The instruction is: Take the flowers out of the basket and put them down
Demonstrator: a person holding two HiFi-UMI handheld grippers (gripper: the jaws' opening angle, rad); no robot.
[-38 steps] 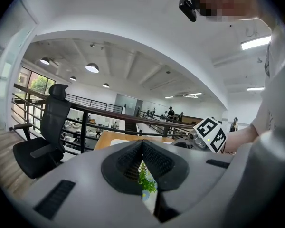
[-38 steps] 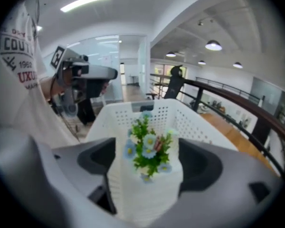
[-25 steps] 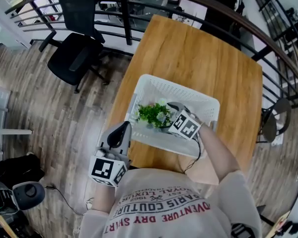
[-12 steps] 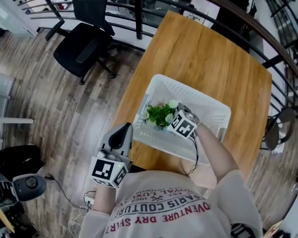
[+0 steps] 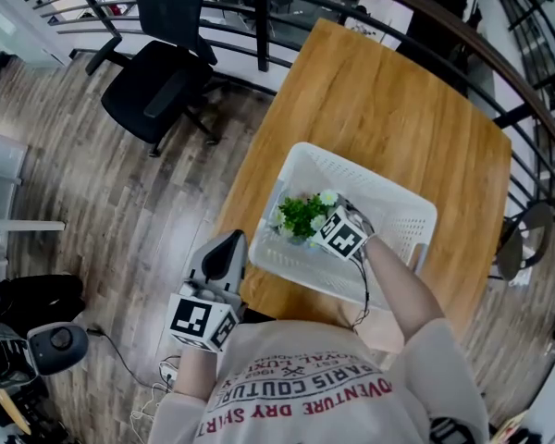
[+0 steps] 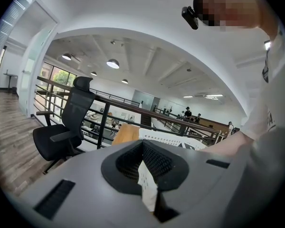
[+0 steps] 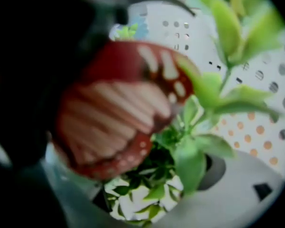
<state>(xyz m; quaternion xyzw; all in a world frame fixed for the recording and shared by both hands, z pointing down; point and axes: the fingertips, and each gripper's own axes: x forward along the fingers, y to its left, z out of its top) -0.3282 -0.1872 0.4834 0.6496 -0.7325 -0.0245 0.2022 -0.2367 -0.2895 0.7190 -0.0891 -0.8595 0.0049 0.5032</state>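
A white perforated basket (image 5: 394, 191) stands on the wooden table (image 5: 388, 91). In it lies a bunch of flowers (image 5: 301, 213) with green leaves and small white blooms. My right gripper (image 5: 326, 215) reaches into the basket and is shut on the flowers. In the right gripper view, leaves (image 7: 190, 141) fill the gap between the jaws of the right gripper (image 7: 152, 194), and a blurred red bloom (image 7: 114, 108) sits close to the lens. My left gripper (image 5: 227, 248) hangs shut and empty off the table's left edge, below the basket's near corner.
A black office chair (image 5: 153, 81) stands on the wood floor left of the table. A dark railing (image 5: 259, 17) runs behind the table. The basket's wall (image 7: 256, 80) is close behind the flowers. In the left gripper view the basket (image 6: 166, 136) is just ahead.
The head view has shifted a little. My right gripper stays at the flowers inside the basket, and the left gripper has not moved.
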